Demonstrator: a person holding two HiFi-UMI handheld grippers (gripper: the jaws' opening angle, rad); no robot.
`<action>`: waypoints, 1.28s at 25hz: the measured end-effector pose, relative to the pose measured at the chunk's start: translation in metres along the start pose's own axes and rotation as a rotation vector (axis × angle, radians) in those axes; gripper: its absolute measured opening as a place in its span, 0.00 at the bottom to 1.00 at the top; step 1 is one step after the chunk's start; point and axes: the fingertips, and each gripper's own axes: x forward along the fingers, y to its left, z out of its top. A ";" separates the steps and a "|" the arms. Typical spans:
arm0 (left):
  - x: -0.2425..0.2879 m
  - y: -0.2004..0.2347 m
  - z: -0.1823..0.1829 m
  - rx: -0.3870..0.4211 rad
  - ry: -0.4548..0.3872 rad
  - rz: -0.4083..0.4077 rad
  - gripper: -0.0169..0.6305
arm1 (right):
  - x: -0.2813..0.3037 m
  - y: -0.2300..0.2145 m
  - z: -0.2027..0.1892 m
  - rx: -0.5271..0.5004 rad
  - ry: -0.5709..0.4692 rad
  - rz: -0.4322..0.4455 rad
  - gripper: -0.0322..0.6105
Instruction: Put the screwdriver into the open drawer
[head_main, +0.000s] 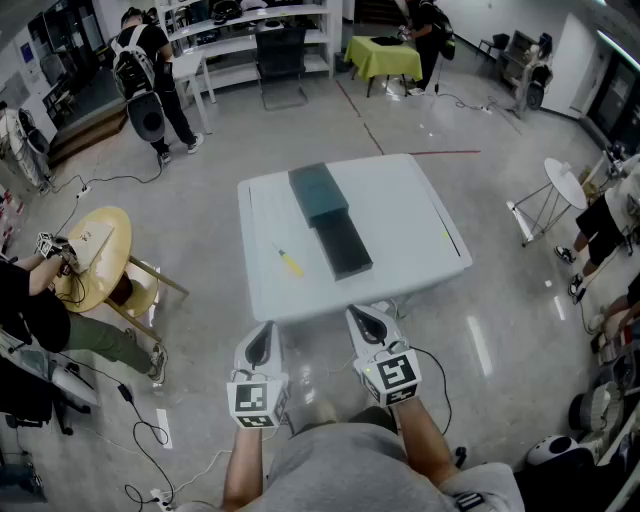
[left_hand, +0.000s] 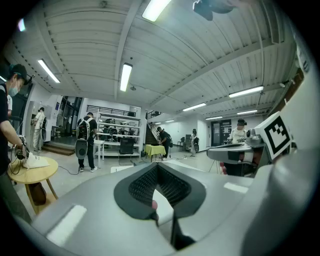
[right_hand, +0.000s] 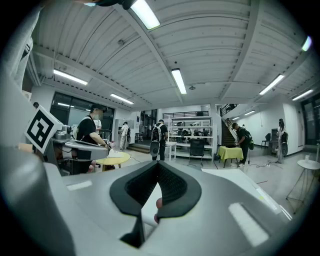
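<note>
The grey floor (head_main: 205, 215) is smooth and shiny, and it reflects the ceiling lamps. On it stands a white square surface (head_main: 410, 215) with rounded corners and a flat, matte top. In the middle of the surface sits a dark box-shaped cabinet (head_main: 318, 188), with a greenish tone on its top. Its drawer (head_main: 343, 248) is pulled out toward the person and shows as a long dark rectangle.

Both grippers are in the air in front of the near edge of the surface, not touching it, and they point nearly level. The left gripper (head_main: 264, 328) has a grey smooth plastic shell and black ribbed pads (left_hand: 142, 186). Its jaws are closed together and nothing is between them. The right gripper (head_main: 363, 314) is of the same form, with the same ribbed pads (right_hand: 173, 186). Its jaws are also fully closed and empty. Each carries a white cube with black square markers.

The screwdriver (head_main: 289, 263) is small and thin, with a yellow handle. It lies flat on the surface, left of the open drawer and apart from it.
</note>
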 end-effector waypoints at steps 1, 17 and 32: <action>0.000 0.000 0.000 0.003 -0.002 0.000 0.05 | 0.000 0.000 -0.001 0.000 -0.002 0.001 0.05; 0.003 0.024 0.003 -0.012 0.004 0.058 0.05 | 0.038 0.012 0.002 0.031 0.049 0.065 0.05; 0.082 0.087 -0.013 -0.062 0.068 0.171 0.05 | 0.161 -0.008 -0.020 0.051 0.147 0.181 0.06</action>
